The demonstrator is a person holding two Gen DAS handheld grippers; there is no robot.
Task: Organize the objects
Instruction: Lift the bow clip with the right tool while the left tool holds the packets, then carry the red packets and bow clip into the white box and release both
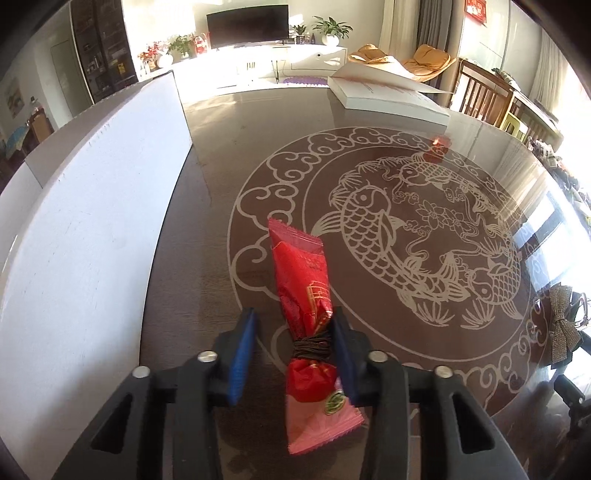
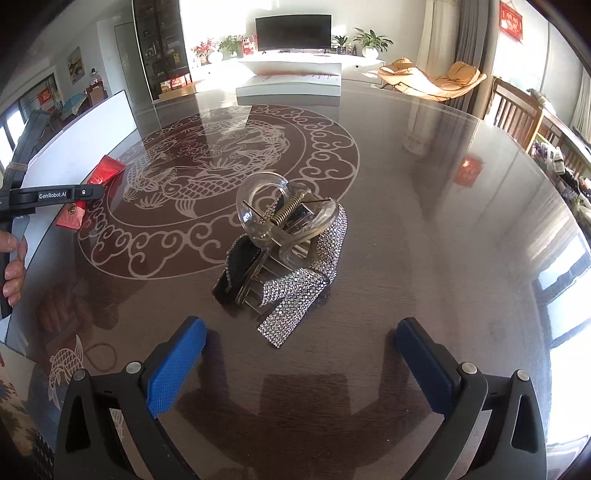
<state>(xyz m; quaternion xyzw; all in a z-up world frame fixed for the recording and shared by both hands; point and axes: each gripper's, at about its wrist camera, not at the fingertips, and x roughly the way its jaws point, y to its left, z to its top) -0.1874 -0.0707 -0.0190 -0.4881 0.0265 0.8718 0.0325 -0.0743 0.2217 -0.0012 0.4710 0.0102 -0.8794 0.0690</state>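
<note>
- My left gripper points to 12 o'clock, tongs apart around the packet, right pad touching it.
- My right gripper gapes wide, the clip at 12 o'clock.

Sunlight floods a living room: a dark TV on a white cabinet, potted plants, tan loungers, wooden chairs, grey curtains.

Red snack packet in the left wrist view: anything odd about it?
Yes. The red snack packet has a dark elastic band wound tightly around its waist, pinching the wrapper. It sits off-centre between the left tongs, close against one pad with a gap at the other.
</note>
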